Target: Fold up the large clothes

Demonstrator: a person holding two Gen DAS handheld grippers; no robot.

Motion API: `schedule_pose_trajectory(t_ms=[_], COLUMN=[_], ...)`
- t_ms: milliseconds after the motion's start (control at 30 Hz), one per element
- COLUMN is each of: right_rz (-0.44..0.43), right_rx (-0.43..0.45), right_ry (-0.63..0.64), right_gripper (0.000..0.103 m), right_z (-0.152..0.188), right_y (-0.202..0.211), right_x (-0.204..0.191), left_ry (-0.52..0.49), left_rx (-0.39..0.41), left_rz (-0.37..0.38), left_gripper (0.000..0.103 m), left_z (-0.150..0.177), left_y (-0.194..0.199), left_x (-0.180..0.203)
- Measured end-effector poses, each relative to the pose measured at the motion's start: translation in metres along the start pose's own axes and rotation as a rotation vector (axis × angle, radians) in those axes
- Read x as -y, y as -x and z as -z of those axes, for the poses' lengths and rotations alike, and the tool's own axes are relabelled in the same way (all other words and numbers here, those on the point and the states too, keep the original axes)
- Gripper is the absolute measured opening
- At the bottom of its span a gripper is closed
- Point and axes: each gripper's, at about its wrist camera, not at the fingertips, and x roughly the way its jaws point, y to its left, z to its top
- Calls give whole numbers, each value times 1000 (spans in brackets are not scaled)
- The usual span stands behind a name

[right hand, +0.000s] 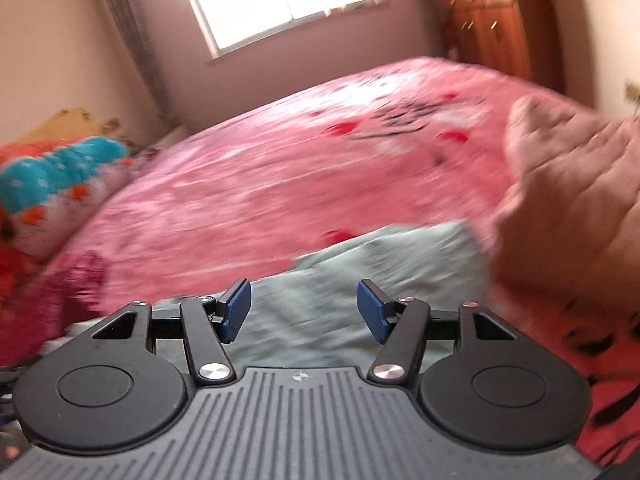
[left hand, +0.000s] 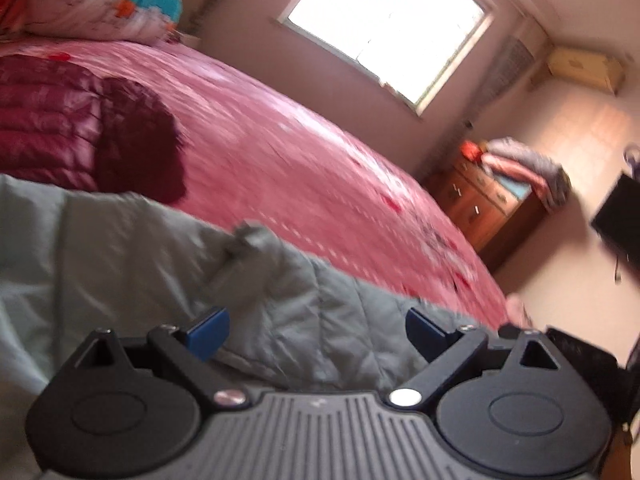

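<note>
A grey-green quilted jacket (left hand: 168, 264) lies on the near part of a pink bed (left hand: 304, 168). My left gripper (left hand: 318, 332) is open just above it, blue pads apart and empty. The jacket also shows in the right wrist view (right hand: 360, 272), under my right gripper (right hand: 304, 310), which is open and empty. A dark red quilted jacket (left hand: 68, 128) lies further left on the bed. Both views are blurred.
A tan quilted garment (right hand: 576, 184) lies on the bed at right. A colourful rolled duvet (right hand: 52, 184) sits at the bed's left end. A wooden dresser (left hand: 492, 208) with piled clothes stands by the far wall under the window (left hand: 392, 28).
</note>
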Motion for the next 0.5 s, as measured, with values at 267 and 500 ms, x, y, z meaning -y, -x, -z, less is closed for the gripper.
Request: schedule_pose_trajectory(t_ms=[267,500], right_rz=[80,156], right_rx=[-88,-107], right_ry=[61,179], right_gripper=[69,70], right_z=[21,34], right_y=[-28,-36], right_x=[36,37], left_ry=[-33,1], left_rx=[-88,-146], left_rz=[-37,-57], left_gripper=[95,95], left_z=[18,25], left_y=[-28,-40], left_x=[1,-12])
